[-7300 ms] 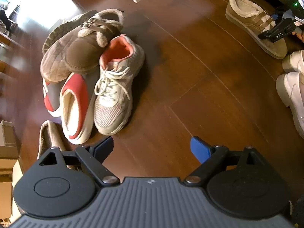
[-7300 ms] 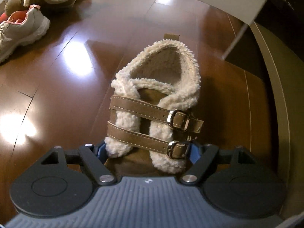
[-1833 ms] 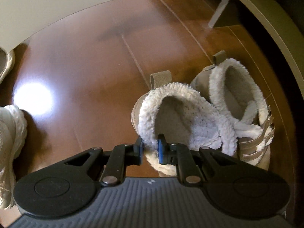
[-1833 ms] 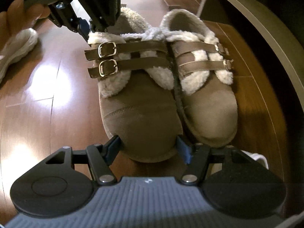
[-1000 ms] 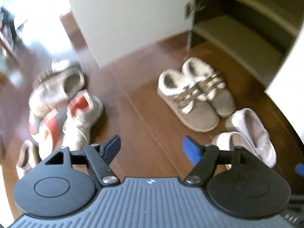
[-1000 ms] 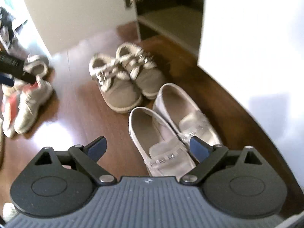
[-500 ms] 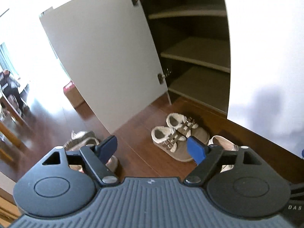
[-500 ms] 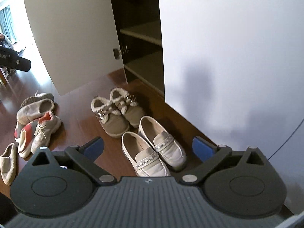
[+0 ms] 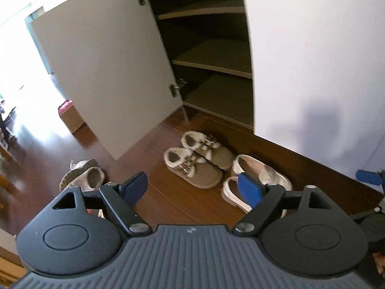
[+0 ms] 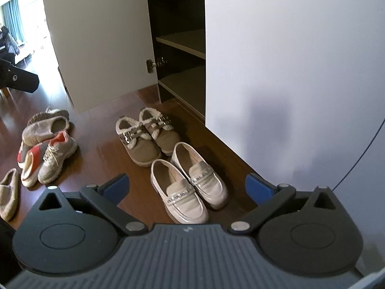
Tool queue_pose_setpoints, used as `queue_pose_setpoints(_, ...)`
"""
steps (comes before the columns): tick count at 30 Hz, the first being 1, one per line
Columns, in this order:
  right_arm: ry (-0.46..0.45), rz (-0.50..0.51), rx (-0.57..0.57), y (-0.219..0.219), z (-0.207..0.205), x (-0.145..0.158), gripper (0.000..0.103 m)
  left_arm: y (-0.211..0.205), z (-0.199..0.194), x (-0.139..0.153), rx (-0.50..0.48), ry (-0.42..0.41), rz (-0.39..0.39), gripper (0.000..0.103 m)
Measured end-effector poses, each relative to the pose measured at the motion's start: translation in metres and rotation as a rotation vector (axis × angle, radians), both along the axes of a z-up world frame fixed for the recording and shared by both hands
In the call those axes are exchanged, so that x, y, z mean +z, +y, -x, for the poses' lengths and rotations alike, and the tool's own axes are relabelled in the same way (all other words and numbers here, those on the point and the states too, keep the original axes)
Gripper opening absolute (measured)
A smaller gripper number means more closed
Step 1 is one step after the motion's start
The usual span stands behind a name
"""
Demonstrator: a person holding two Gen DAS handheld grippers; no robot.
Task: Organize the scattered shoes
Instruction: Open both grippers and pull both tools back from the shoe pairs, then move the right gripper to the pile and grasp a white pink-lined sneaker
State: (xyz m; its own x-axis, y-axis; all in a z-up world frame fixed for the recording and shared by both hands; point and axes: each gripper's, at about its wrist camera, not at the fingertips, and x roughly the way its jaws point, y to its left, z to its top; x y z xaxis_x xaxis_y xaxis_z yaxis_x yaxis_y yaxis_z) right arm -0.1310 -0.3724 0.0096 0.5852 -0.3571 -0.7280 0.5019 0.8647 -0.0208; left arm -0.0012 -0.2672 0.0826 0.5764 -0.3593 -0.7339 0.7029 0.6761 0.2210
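Observation:
A pair of brown fleece-lined buckle shoes [image 9: 192, 166] [image 10: 144, 137] stands side by side on the wooden floor in front of the open cabinet. A pair of white loafers [image 9: 262, 175] [image 10: 190, 183] stands beside them, nearer to me. Scattered at the left lie a grey quilted slipper [image 10: 45, 127], a red-and-white slipper [image 10: 30, 166], a beige sneaker [image 10: 56, 159] and a tan slipper [image 10: 8, 195]. My left gripper [image 9: 191, 184] and right gripper [image 10: 187, 184] both hang high above the floor, open, with nothing between their fingers.
The shoe cabinet's white door [image 9: 108, 72] stands open, showing dark shelves [image 9: 216, 67]. A closed white panel [image 10: 288, 72] fills the right. A brown box [image 9: 72, 118] sits on the floor behind the door. Bright windows lie at the far left.
Both grippers have lifted up and back from the floor, so the shoes look smaller and the cabinet shelves have come into view. Neither holds anything.

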Motion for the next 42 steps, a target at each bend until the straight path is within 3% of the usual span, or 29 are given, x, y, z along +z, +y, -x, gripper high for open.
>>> queue_pose_setpoints(14,0.07,0.008,-0.019,-0.001,0.008,-0.014,0.102,-0.018,0.004,-0.023,-0.051,0.082,-0.032,0.084)
queue_pose_setpoints(20,0.089,-0.001,-0.011,-0.001,0.005,-0.022,0.102,-0.019,-0.003,-0.029,-0.033,0.115,-0.032,0.084)
queue_pose_setpoints(24,0.084,-0.011,-0.005,-0.001,-0.001,-0.026,0.102,0.001,-0.014,-0.015,0.02,0.096,0.003,0.084)
queue_pose_setpoints(29,0.071,-0.055,0.007,0.0,-0.022,-0.038,0.102,0.088,-0.061,0.025,0.217,0.046,0.032,0.088)
queue_pose_setpoints(33,0.117,-0.108,0.085,0.017,-0.059,-0.068,0.102,0.217,-0.092,0.039,0.517,-0.07,-0.005,0.097)
queue_pose_setpoints(35,0.156,-0.128,0.131,0.028,-0.076,-0.084,0.102,0.262,-0.097,0.031,0.641,-0.077,-0.027,0.097)
queue_pose_setpoints(37,0.21,-0.139,0.18,0.041,-0.096,-0.102,0.102,0.289,-0.1,0.022,0.715,-0.047,-0.021,0.097)
queue_pose_setpoints(40,0.29,-0.131,0.256,0.062,-0.126,-0.126,0.102,0.331,-0.111,-0.015,0.812,0.096,0.029,0.097)
queue_pose_setpoints(42,0.334,-0.103,0.313,0.079,-0.145,-0.14,0.102,0.336,-0.121,-0.03,0.819,0.192,-0.013,0.097)
